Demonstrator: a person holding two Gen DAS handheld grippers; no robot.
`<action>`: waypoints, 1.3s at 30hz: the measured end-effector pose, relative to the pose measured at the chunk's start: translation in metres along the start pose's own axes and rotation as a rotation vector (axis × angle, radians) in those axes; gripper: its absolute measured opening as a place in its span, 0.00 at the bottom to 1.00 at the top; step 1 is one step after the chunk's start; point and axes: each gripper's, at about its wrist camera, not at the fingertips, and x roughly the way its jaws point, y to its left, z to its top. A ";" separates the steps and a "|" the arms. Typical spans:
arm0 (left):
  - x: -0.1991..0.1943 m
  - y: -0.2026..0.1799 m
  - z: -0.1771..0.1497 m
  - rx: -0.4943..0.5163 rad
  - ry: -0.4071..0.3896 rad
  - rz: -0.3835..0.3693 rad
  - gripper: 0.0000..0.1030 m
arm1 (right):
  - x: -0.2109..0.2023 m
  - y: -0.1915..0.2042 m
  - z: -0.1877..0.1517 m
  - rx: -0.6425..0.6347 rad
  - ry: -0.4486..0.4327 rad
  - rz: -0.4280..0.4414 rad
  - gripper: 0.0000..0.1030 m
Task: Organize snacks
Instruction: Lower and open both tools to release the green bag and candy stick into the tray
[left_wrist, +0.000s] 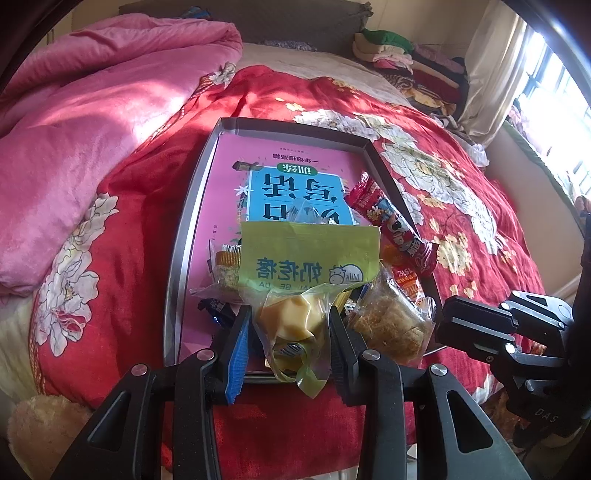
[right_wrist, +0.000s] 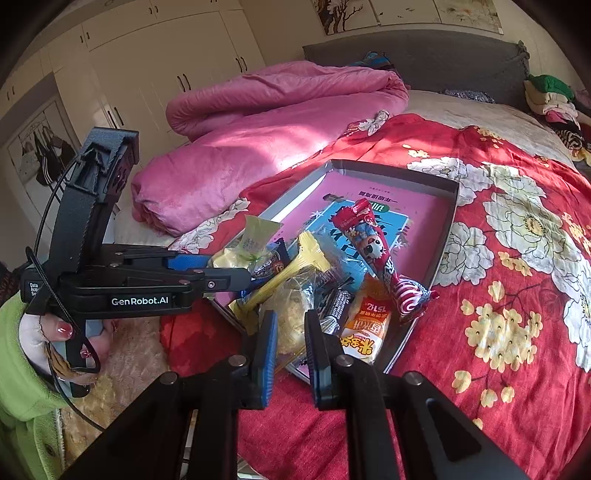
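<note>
Here the snacks sit heaped at the near end of a shallow metal tray (left_wrist: 192, 206) that lies on a red floral bedspread (left_wrist: 461, 229), with a pink book (left_wrist: 229, 162) lining the tray's floor. A yellow-green packet (left_wrist: 306, 254) with a clear lower half shows a pale yellow piece inside; it reads "Milk" beside a small cow's head, above Chinese characters. To its right lies a clear-wrapped brown crumbly cake (left_wrist: 388, 325), and behind that a long red stick wrapper (left_wrist: 391, 225) printed with a cartoon face leans over the tray's right rim. An orange-and-white pouch (right_wrist: 365, 325) bears Chinese writing and digits that look like "1512". The book's blue cover panel carries large Chinese characters, seen upside down.

The left gripper (left_wrist: 291, 332) reaches in level from the near edge, its jaws partly open on either side of the yellow-green packet's clear end; whether the pads (left_wrist: 240, 343) actually press the wrapper cannot be told. In the right wrist view its black body reads "GenRobot.AI", and a hand (right_wrist: 66, 343) with red-painted nails in a green sleeve grips its handle. The right gripper (right_wrist: 291, 347) points at the pile from the tray's near corner, its jaws narrowly parted around the cake's wrapper; a firm grip cannot be confirmed.
</note>
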 end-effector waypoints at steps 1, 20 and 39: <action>0.001 0.000 0.000 -0.001 0.001 0.001 0.38 | 0.000 0.001 -0.001 -0.007 0.002 -0.015 0.18; 0.010 0.003 0.000 -0.012 0.009 0.001 0.39 | 0.015 0.015 -0.005 -0.097 0.028 -0.102 0.44; 0.014 0.002 0.003 -0.013 0.006 -0.024 0.39 | 0.022 0.007 -0.005 -0.101 0.027 -0.133 0.50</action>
